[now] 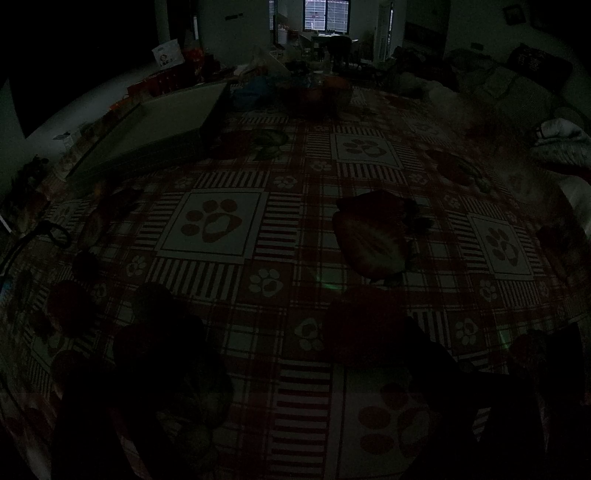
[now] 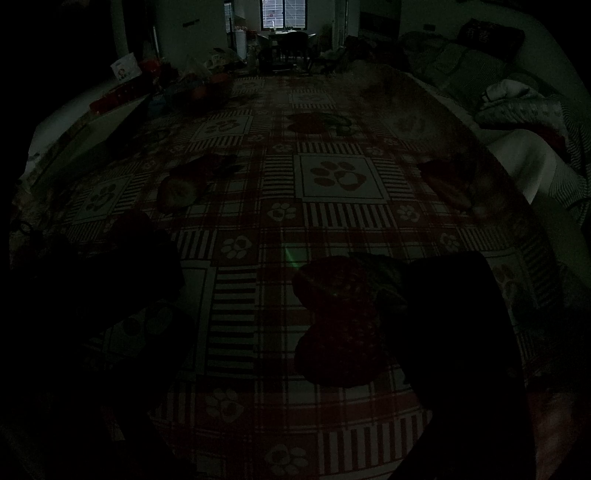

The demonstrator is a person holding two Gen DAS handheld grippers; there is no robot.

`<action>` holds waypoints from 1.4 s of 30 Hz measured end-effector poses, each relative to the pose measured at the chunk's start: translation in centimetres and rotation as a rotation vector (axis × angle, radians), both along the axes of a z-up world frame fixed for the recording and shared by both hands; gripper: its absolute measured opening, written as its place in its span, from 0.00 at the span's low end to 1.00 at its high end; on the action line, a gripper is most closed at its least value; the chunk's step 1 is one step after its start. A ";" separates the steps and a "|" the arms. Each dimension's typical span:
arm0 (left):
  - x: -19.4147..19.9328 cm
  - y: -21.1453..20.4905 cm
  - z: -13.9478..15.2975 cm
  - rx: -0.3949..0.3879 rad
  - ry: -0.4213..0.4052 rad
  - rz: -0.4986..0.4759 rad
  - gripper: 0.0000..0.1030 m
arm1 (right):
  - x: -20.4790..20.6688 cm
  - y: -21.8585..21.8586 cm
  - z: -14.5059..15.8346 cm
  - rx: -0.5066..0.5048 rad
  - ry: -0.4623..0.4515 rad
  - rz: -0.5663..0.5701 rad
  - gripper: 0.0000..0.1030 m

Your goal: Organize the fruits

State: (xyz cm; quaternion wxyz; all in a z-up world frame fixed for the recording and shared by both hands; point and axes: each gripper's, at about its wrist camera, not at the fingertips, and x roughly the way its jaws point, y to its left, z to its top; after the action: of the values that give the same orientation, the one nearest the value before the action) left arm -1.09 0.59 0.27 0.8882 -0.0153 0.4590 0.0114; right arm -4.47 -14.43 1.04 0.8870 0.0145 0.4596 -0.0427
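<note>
Dim room. Counter w/ paw-print cloth. Left view only: flat box; fruit bowl at far end. Both claws spread, empty.

Very little lettering can be made out in this dim room. A dark cushion on the sofa at the far right carries 2 large pale characters, seemingly Chinese, too dim to read with any certainty; the same cushion shows in the left wrist view with the marks just as faint. A white carton beyond the table's far left corner bears a round printed emblem and small print, all too small to read. No numbers or brand names are legible anywhere.
</note>
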 end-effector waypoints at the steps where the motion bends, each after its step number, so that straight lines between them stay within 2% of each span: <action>1: -0.1 0.0 0.0 0.000 0.000 0.001 1.00 | -0.1 0.0 0.0 0.000 0.000 0.002 1.00; 9: -2.4 -0.5 0.0 0.001 0.000 0.033 1.00 | -2.9 0.6 0.3 0.001 0.001 0.035 1.00; 10: -1.8 -0.6 0.2 0.001 0.001 0.031 1.00 | -3.5 0.8 0.3 0.001 0.001 0.041 1.00; 14: -4.0 0.0 0.5 0.001 0.001 0.052 1.00 | -6.0 2.2 0.4 0.002 0.002 0.060 1.00; 25: -13.7 5.2 1.4 0.001 0.007 0.116 1.00 | -14.8 6.5 1.4 0.000 0.009 0.126 1.00; 34: -20.3 4.6 1.4 0.002 0.004 0.190 1.00 | -19.9 5.0 2.3 0.001 0.007 0.196 1.00; 42: -17.1 2.4 1.8 0.000 0.005 0.207 1.00 | -20.1 4.3 2.1 -0.002 0.009 0.205 1.00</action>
State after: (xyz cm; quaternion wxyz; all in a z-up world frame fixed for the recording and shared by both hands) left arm -18.18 2.94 2.06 0.8812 -0.0628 0.4571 0.1033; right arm -24.56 -10.13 3.16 0.8846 -0.0337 0.4626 0.0479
